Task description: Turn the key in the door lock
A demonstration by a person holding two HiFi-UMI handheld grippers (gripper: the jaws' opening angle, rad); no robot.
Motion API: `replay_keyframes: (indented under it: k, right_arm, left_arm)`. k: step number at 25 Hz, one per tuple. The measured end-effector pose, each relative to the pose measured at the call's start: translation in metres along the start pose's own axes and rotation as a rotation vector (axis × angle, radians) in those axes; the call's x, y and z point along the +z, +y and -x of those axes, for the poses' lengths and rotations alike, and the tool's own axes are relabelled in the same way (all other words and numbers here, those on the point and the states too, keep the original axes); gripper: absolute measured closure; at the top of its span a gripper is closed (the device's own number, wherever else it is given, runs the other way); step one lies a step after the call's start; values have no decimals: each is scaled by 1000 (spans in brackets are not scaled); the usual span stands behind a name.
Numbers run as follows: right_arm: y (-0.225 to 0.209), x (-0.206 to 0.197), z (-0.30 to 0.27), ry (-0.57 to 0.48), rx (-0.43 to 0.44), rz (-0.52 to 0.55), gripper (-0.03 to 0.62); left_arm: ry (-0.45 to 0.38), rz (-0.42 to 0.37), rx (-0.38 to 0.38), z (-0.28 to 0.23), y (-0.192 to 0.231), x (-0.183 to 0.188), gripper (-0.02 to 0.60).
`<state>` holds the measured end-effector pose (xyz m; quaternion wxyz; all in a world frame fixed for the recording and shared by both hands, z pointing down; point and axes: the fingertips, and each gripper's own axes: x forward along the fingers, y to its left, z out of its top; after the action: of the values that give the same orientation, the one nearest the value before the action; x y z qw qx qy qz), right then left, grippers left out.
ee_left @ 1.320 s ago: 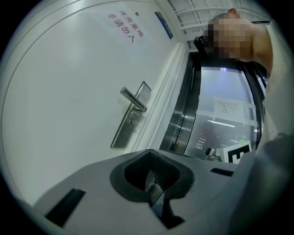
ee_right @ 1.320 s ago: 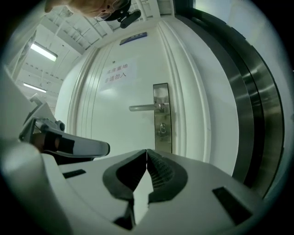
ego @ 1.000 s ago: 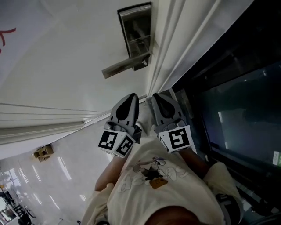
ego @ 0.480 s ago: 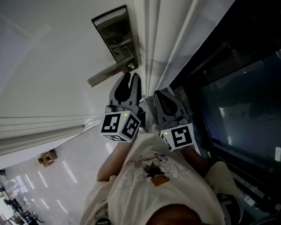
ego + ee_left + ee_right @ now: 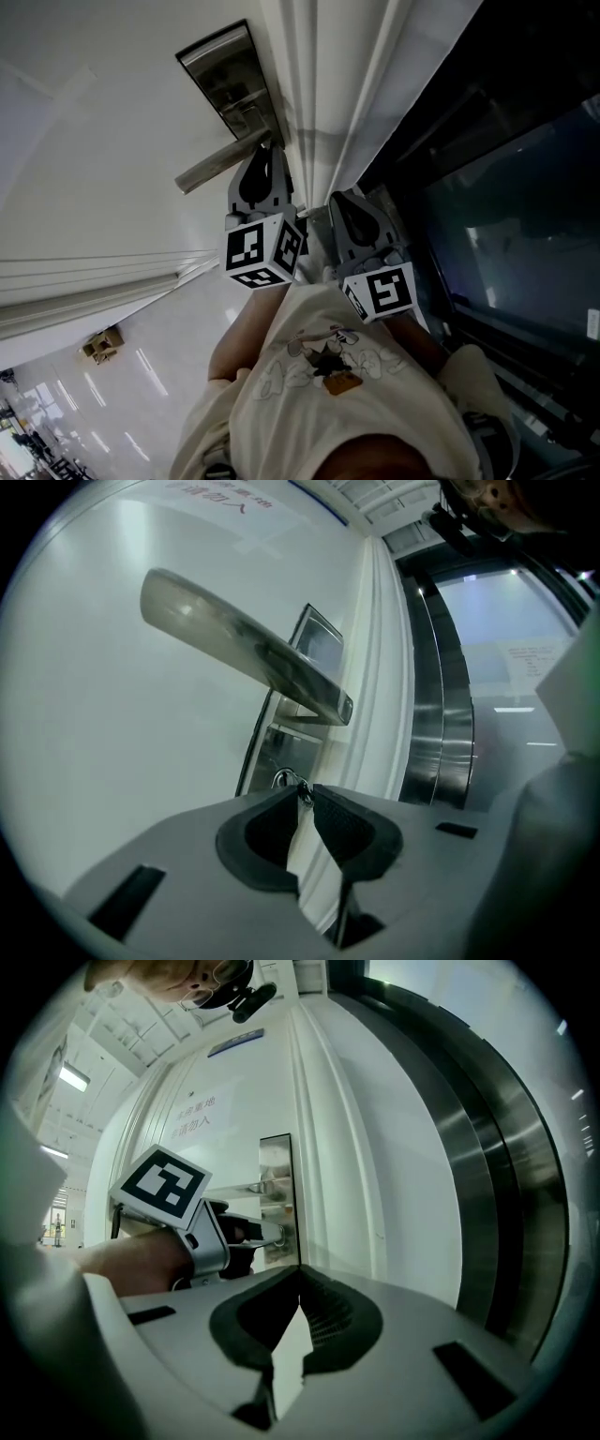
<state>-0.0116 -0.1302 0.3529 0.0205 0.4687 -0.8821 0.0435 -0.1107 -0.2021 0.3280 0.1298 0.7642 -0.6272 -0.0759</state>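
Note:
A steel lock plate (image 5: 220,70) with a lever handle (image 5: 211,164) sits on the white door. In the left gripper view the handle (image 5: 244,653) crosses above, and the small key (image 5: 292,782) sticks out of the plate (image 5: 281,752) below it. My left gripper (image 5: 307,791) points level at the key. Its jaws are closing to a narrow gap, with the key's head right at the tips. In the head view this gripper (image 5: 263,150) hides the key. My right gripper (image 5: 299,1271) hangs back by the door frame, shut on nothing, also seen from above (image 5: 339,199).
White ribbed door-frame moulding (image 5: 319,84) runs right of the lock. Beyond it stand a dark glass panel (image 5: 506,216) and a curved metal frame (image 5: 450,696). A glossy floor (image 5: 112,375) lies below left. The person's shirt (image 5: 328,375) fills the bottom.
The left gripper has moved forward from beside the right one to just under the lever handle at the lock plate. The right gripper has crept forward slightly.

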Motion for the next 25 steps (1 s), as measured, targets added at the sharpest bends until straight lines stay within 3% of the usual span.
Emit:
replay_keyframes:
  k: [4, 15, 25]
  right_arm:
    - [-4, 1, -1, -4, 3, -12, 588]
    - [-2, -4, -1, 5, 32, -40, 586]
    - [-1, -10, 5, 4, 35, -74, 586]
  left_arm:
    - [-4, -53, 21, 0, 0, -1, 529]
    - [64, -310, 11, -1, -4, 1, 529]
    - [181, -545, -27, -3, -7, -1, 523]
